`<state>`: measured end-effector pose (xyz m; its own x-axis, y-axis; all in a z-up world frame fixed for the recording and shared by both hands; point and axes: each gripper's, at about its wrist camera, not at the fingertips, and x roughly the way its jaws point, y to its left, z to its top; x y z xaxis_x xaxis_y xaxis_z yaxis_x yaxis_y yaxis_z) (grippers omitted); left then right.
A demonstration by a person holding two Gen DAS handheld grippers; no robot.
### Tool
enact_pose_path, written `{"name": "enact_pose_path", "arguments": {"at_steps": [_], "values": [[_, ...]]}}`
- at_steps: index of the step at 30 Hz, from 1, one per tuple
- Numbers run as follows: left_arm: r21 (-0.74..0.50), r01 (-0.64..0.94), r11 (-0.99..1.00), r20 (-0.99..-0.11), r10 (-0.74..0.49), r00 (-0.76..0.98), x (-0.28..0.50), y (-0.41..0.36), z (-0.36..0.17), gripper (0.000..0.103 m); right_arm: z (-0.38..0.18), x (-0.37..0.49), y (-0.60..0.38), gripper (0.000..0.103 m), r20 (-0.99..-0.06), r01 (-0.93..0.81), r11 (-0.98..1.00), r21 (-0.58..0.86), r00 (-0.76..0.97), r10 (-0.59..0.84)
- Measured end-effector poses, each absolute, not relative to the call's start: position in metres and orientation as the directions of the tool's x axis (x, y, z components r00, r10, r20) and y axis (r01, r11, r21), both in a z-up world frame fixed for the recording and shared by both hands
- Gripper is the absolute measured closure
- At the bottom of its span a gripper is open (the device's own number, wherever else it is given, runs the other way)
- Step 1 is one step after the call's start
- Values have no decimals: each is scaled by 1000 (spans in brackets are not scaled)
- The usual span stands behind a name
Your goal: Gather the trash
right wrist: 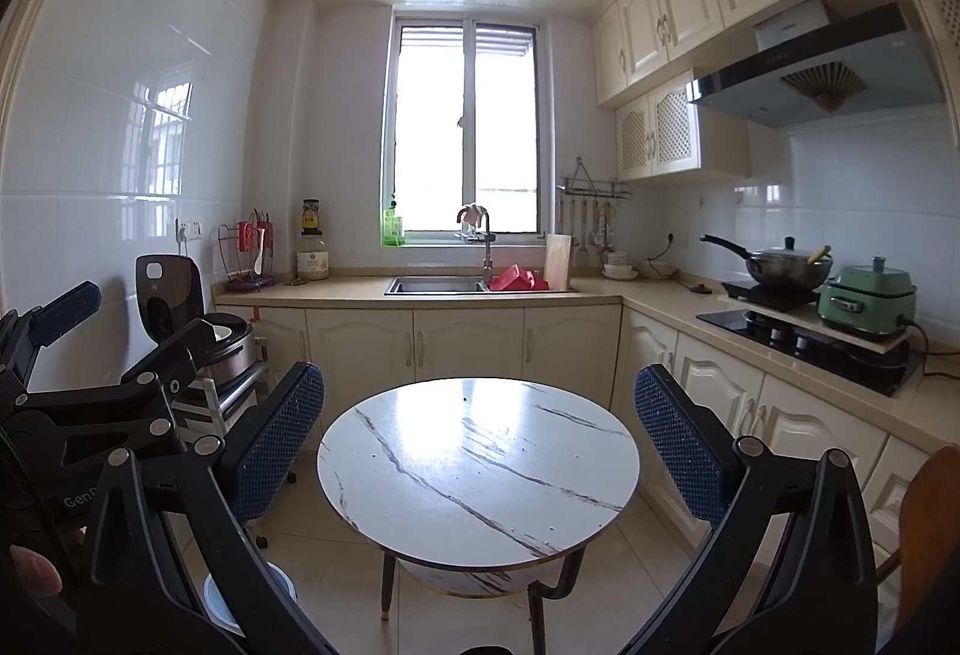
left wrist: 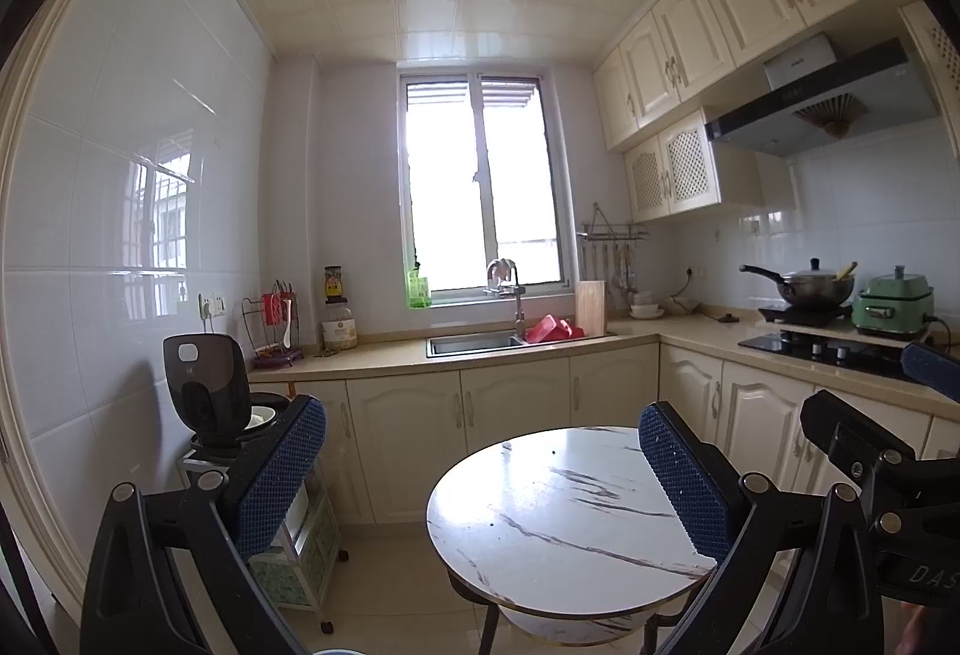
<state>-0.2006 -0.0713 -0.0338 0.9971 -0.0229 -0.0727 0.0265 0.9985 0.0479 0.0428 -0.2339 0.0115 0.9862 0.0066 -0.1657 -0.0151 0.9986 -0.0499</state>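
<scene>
The left gripper [left wrist: 480, 481] has its blue fingers [left wrist: 282, 469] spread wide and holds nothing. The right gripper [right wrist: 480, 445] is spread wide too, and empty. Both hang in the air near the round marble table [right wrist: 480, 481]. No trash shows on the table, only tiny dark specks. A light blue bin [right wrist: 219, 604] sits on the floor, low by the left side. This looks like the start: next, find the trash.

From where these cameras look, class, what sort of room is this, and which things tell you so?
A home kitchen, almost certainly. A sink with a faucet sits under the window, a pan rests on a burner by the stovetop, and a range hood hangs below cream cabinets.
</scene>
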Motion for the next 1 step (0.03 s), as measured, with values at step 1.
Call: {"name": "enact_pose_path", "arguments": {"at_steps": [1], "values": [[48, 26, 999, -74, -23, 997, -199, -71, -34, 1, 11, 43, -234, 0, -167, -15, 999, -49, 986, 7]]}}
